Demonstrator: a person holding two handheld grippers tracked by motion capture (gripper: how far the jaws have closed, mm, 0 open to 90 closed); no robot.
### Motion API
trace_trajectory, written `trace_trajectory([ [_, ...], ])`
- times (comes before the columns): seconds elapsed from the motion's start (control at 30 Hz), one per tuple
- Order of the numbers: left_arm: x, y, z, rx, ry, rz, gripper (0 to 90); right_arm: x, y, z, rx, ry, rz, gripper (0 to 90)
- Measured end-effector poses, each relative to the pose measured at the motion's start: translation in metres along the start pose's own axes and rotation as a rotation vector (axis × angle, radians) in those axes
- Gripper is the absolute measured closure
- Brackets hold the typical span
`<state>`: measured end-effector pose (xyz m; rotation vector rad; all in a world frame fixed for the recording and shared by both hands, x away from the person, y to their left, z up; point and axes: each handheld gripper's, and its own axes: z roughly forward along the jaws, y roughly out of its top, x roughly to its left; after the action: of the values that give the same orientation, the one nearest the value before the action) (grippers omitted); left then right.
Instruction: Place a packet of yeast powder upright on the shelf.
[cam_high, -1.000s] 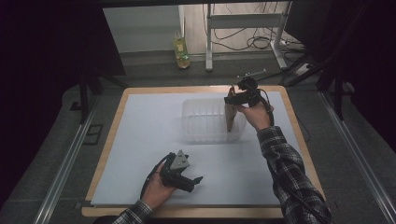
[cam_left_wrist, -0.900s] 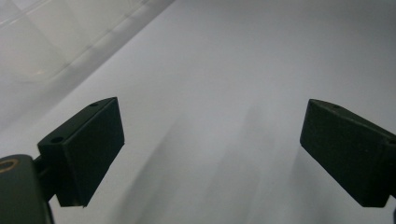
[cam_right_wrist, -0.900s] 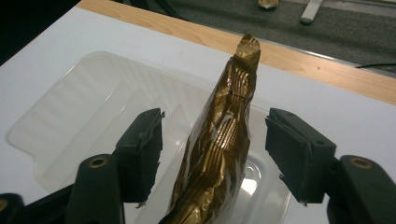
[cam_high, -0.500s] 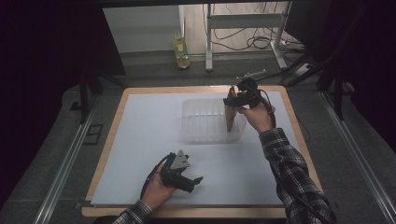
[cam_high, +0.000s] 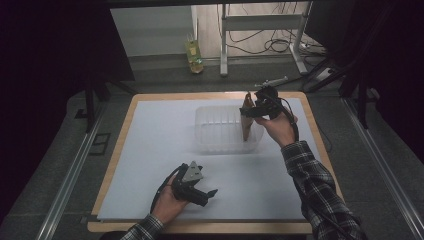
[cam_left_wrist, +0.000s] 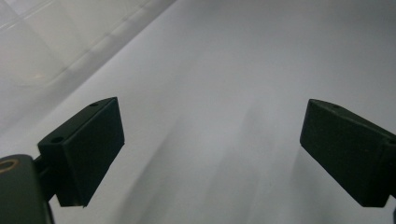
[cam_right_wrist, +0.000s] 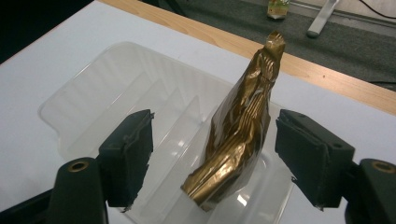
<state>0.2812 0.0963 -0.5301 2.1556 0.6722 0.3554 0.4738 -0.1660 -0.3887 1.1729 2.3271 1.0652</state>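
White sheet (cam_high: 150, 150) covers wooden worktop (cam_high: 120, 150); dark room, grey floor. Right tool (cam_right_wrist: 212, 144) jaws just opening around gold packet (cam_right_wrist: 243, 126) standing in clear tray (cam_high: 215, 130). Left tool (cam_left_wrist: 210, 140) open, empty.

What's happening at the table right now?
A person is putting a gold foil packet into the clear plastic bin. The right tool has just been opening: the packet stands between its jaws, lower end in the bin, neither pad pressing on it. The left tool rests open near the front of the white mat, holding nothing.
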Motion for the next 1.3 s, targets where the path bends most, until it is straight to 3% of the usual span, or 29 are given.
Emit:
trace_trajectory([
  [0.47, 0.000, 0.000, 0.000, -0.009, -0.005, 0.005, 6.2, 0.006, -0.011, -0.010, -0.007, 0.007, -0.033, 22.4],
  [0.77, -0.001, 0.000, 0.001, -0.007, -0.007, 0.013, 6.2, 0.010, -0.020, -0.017, -0.009, 0.047, -0.066, 15.7],
  [1.1, -0.001, 0.000, 0.001, -0.014, -0.005, 0.017, 6.1, 0.014, -0.035, -0.021, -0.025, 0.069, -0.083, 14.6],
  [1.3, -0.002, 0.000, 0.001, -0.019, -0.007, 0.013, 6.0, 0.015, -0.045, -0.019, -0.022, 0.114, -0.083, 13.7],
])
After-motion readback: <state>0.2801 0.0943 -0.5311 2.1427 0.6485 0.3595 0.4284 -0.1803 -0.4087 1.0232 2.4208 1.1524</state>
